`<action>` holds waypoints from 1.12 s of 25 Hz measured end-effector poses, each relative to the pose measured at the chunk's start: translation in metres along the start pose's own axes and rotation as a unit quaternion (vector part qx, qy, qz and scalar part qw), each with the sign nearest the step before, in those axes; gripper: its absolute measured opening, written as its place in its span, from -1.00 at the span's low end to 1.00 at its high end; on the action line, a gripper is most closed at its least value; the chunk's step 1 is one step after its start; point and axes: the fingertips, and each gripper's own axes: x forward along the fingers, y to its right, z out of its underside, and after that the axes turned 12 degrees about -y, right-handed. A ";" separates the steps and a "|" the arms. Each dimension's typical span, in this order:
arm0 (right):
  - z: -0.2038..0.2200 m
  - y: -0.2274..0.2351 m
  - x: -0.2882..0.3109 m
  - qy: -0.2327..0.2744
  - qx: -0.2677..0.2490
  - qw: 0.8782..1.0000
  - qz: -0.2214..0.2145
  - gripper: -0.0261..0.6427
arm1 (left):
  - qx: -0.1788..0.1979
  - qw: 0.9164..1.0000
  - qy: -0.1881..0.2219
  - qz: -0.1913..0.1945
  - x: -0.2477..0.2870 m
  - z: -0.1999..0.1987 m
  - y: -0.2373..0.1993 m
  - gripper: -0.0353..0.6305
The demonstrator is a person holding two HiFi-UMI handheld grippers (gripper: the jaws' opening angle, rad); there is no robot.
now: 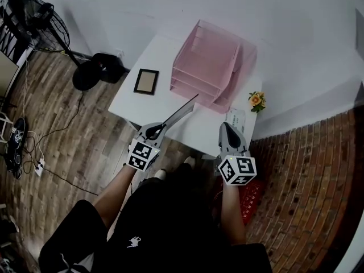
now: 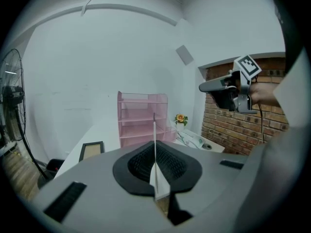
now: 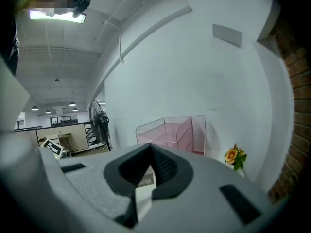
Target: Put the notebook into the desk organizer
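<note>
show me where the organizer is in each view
head view: organizer sits upper middle, against the white wall.
left gripper view: organizer is at centre, straight above the jaws.
right gripper view: organizer is just right of centre, above the jaws.
shared landmark: the flower stands just right of it in all three.

White plaster wall (image 1: 227, 4) behind a small white table (image 1: 124, 104) set in the corner. Wood-plank floor (image 1: 62, 135) on one side, w/ a black standing fan (image 1: 51, 30) & loose cables (image 1: 38, 165) lying on it. Red brick wall (image 2: 233, 130) on the other side, meeting the white one. Ceiling strip light (image 3: 57, 16) is on. Further back, an open hall w/ round ceiling lamps (image 3: 72, 104), also lit.
</note>
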 end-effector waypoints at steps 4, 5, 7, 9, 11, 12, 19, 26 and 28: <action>0.004 0.007 0.007 -0.008 0.001 1.000 -0.011 -0.92 | -0.003 1.000 -0.019 -0.001 0.017 0.006 0.000 -0.87; 0.005 0.009 0.009 -0.011 0.002 1.000 -0.013 -0.92 | -0.004 1.000 -0.023 0.002 0.022 0.006 0.000 -0.87; 0.007 0.013 0.013 -0.016 0.004 1.000 -0.017 -0.92 | -0.010 0.999 -0.034 0.013 0.031 0.008 0.000 -0.87; 0.010 0.017 0.015 -0.022 0.005 1.000 -0.020 -0.92 | -0.025 0.998 -0.046 0.032 0.040 0.010 0.002 -0.87; 0.012 0.021 0.017 -0.026 0.006 0.999 -0.020 -0.92 | -0.044 0.996 -0.054 0.049 0.050 0.010 0.001 -0.87; 0.013 0.023 0.018 -0.028 0.007 0.999 -0.020 -0.92 | -0.054 0.995 -0.056 0.056 0.054 0.010 0.000 -0.87; 0.022 0.038 0.020 -0.036 0.017 0.999 -0.016 -0.92 | -0.111 0.989 -0.058 0.074 0.073 0.003 -0.012 -0.87; 0.020 0.040 0.022 -0.037 0.017 0.999 -0.017 -0.92 | -0.175 0.982 -0.048 0.060 0.076 0.001 -0.040 -0.87; 0.021 0.039 0.023 -0.039 0.015 0.999 -0.017 -0.92 | -0.198 0.978 -0.043 0.052 0.078 0.001 -0.051 -0.87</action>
